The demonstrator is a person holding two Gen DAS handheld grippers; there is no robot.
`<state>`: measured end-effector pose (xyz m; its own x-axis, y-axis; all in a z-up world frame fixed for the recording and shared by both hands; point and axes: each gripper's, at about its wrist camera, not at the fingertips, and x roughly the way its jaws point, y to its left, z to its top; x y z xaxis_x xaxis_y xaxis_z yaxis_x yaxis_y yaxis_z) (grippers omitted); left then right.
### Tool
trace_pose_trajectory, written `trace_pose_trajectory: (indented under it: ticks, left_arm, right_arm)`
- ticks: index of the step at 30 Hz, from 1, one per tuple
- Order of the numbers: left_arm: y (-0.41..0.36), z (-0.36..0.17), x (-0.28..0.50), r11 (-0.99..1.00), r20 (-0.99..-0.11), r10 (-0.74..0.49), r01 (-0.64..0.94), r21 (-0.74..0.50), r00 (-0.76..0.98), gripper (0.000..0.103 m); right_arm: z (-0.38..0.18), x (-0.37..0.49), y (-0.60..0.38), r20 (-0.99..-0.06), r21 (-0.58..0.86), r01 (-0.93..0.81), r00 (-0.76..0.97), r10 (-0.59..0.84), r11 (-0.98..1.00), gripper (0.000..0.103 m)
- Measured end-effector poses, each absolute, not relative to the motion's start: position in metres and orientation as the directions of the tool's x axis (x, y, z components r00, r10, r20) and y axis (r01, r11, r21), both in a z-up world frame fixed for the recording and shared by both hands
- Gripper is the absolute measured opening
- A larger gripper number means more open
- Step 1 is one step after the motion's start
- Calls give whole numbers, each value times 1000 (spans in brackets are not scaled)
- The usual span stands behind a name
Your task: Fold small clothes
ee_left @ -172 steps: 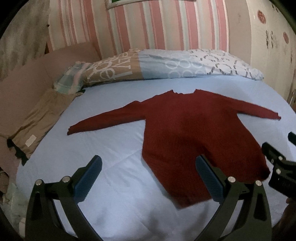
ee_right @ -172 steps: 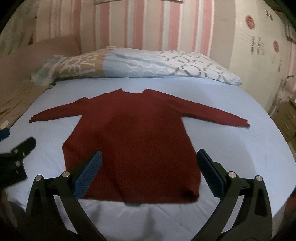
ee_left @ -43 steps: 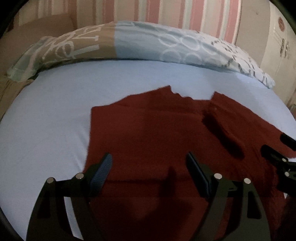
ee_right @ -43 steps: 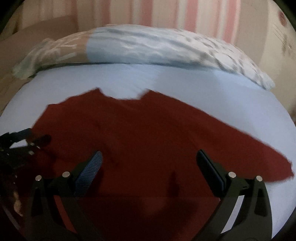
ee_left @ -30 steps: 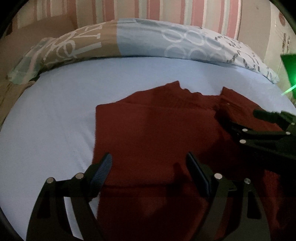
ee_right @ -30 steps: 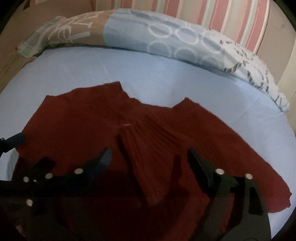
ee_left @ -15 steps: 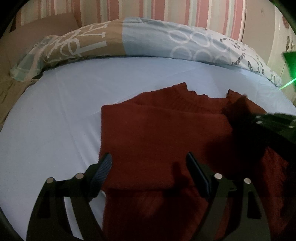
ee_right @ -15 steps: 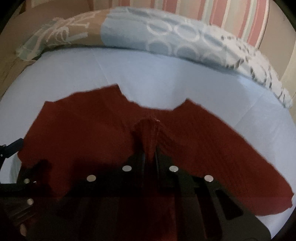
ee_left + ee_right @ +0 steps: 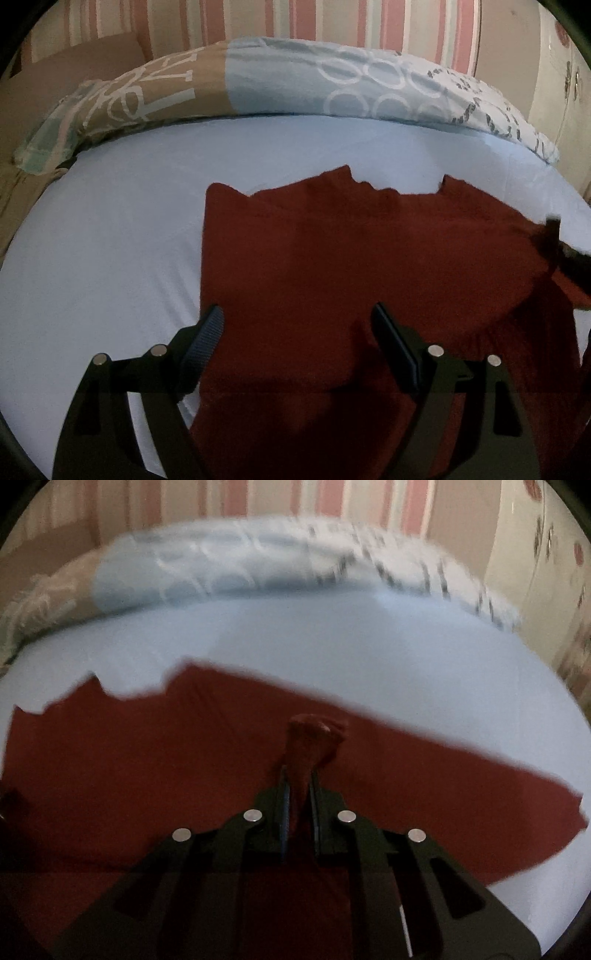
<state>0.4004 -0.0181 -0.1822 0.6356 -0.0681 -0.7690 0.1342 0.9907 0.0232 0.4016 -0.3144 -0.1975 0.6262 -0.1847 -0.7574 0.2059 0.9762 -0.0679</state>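
A dark red sweater (image 9: 332,266) lies flat on the light blue bed sheet (image 9: 110,240), its left sleeve folded in across the body. My left gripper (image 9: 297,339) is open and empty, hovering over the sweater's lower left part. My right gripper (image 9: 298,786) is shut on a pinched fold of the sweater (image 9: 314,734) and holds that fold up above the body. The right sleeve (image 9: 480,797) stretches out flat to the right. The right gripper's tip shows at the right edge of the left wrist view (image 9: 554,236).
A long patterned pillow (image 9: 295,85) lies across the head of the bed by the striped wall (image 9: 295,18). Beige bedding (image 9: 11,199) sits at the far left. A pale wardrobe (image 9: 546,554) stands to the right.
My right gripper has shut on the fold of the sweater and moved right, lifting it. My left gripper has stayed open over the sweater.
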Motion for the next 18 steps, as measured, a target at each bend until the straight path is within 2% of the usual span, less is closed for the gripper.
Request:
trace_pose_trajectory:
  ticks: [4,5,6,7,9,10,11,15,18]
  left_arm:
    - [-19,-188,402,990,-776,-54,136,41,629,83]
    - [-19,-187,403,990,-777,-52,136,43,628,83]
    - [-18,-186,403,990,-777,-53,134,41,628,83]
    - [-17,-183,404,990,-775,-57,134,35,629,83]
    - [-16,-174,405,990,-762,-70,136,23,643,83]
    - [-16,-172,408,990,-760,-71,137,24,646,84]
    - [-16,-172,411,990,-761,-72,139,24,644,86]
    - [-13,-183,425,988,-795,-102,152,-12,598,87]
    - [-11,-191,426,987,-810,-95,158,-3,579,87]
  right_arm:
    - [-205,395,-312,-757,-89,226,618,-214,970,18]
    - [-201,393,-313,-753,-89,236,620,-221,968,30]
    - [-197,390,-312,-750,-91,248,620,-230,964,48]
    - [-189,384,-311,-738,-91,253,632,-236,963,58]
    - [-173,371,-303,-695,-105,244,675,-247,964,90]
    - [-167,363,-294,-670,-134,233,695,-261,963,95]
    - [-165,360,-287,-661,-152,213,704,-259,965,99]
    - [-178,370,-270,-724,-147,120,663,-189,982,99]
    - [-200,383,-269,-796,-122,88,586,-150,989,94]
